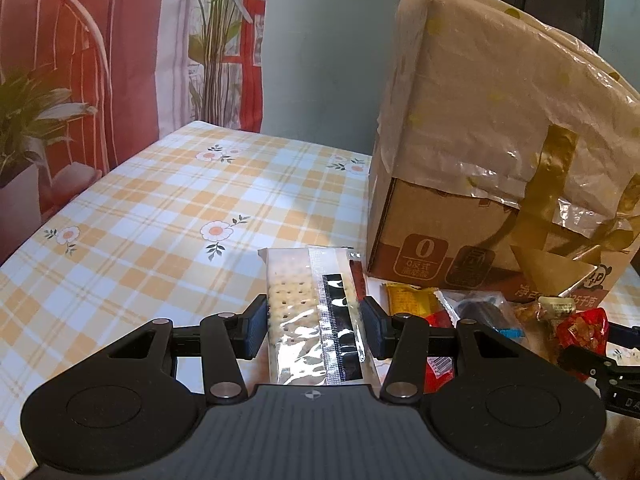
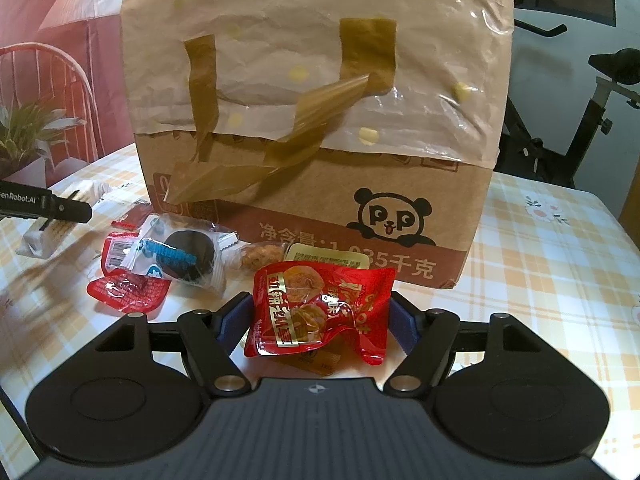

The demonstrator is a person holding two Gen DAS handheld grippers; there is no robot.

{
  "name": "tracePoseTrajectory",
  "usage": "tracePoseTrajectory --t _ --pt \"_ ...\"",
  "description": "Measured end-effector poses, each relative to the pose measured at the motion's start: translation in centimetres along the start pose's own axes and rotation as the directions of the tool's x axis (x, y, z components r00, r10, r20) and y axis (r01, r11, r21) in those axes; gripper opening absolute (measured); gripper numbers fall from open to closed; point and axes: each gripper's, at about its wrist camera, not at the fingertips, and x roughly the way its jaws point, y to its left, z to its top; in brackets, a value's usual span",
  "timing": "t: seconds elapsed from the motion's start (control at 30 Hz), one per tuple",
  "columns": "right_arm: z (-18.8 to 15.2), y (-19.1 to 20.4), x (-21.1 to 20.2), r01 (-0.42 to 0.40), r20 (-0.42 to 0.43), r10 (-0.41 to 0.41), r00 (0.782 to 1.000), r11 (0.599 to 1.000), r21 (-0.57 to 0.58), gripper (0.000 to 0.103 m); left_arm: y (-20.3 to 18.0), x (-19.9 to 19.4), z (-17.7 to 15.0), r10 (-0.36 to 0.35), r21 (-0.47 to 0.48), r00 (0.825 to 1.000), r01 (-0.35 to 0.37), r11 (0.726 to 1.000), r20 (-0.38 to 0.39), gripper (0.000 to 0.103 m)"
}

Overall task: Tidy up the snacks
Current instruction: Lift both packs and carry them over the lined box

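Clear-wrapped cracker pack (image 1: 310, 316) sits at lower centre, clamped between the half-open left gripper (image 1: 313, 326) pads. Red snack pouch (image 2: 320, 312) sits at lower centre, gripped by the wider right gripper (image 2: 320, 320), before the cardboard box (image 2: 320, 184).

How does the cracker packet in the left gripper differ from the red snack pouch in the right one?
The cracker packet is long, narrow and clear, showing pale crackers; the red snack pouch is squarish, crumpled and printed in gold. The cracker packet is gripped across its width by the left gripper; the red snack pouch sits between the wider-set fingers of the right gripper. Both are sealed single packs.
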Motion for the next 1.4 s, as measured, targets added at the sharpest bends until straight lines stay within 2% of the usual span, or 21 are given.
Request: tracePoseTrajectory --t 0.2,0.5,0.8,1.0,1.13,1.2,1.27,1.4 --pt "0.1 -0.2 -0.5 0.018 0.018 -0.018 1.0 1.0 -0.001 0.074 -0.1 -1.8 0.9 -0.016 0.013 0.999 0.015 1.0 0.049 0.051" --pt "1.2 -0.3 -4.5 0.002 0.122 -0.003 0.993 1.0 0.01 0.074 -0.9 -4.7 3.0 -0.043 0.058 0.987 0.035 0.998 0.152 0.051" --pt "4.1 0.8 -8.1 -0.048 0.246 0.053 0.968 0.999 -0.025 0.074 -3.5 -7.2 5.7 -0.134 0.139 0.957 0.101 0.985 0.256 0.051" --pt "8.0 1.0 -10.3 -0.083 0.354 0.098 0.93 0.995 -0.057 0.074 -4.9 -8.0 8.9 -0.185 0.153 0.929 0.143 0.978 0.321 0.051" --pt "12.1 0.6 -9.9 -0.081 0.387 0.11 0.916 0.993 -0.091 0.074 -6.3 -7.7 12.0 -0.208 0.14 0.916 0.169 0.976 0.342 0.051" --pt "14.2 0.1 -9.2 -0.076 0.39 0.107 0.915 0.993 -0.095 0.074 -7.0 -7.1 13.7 -0.205 0.145 0.912 0.163 0.976 0.355 0.052" --pt "15.9 -0.4 -8.0 -0.066 0.389 0.099 0.916 0.993 -0.098 0.074 -8.0 -5.9 15.5 -0.202 0.146 0.918 0.16 0.976 0.342 0.051" --pt "18.6 -1.2 -4.4 -0.025 0.318 0.055 0.947 0.995 -0.097 0.074 -10.2 -2.6 18.6 -0.218 0.163 0.932 0.176 0.971 0.289 0.052"
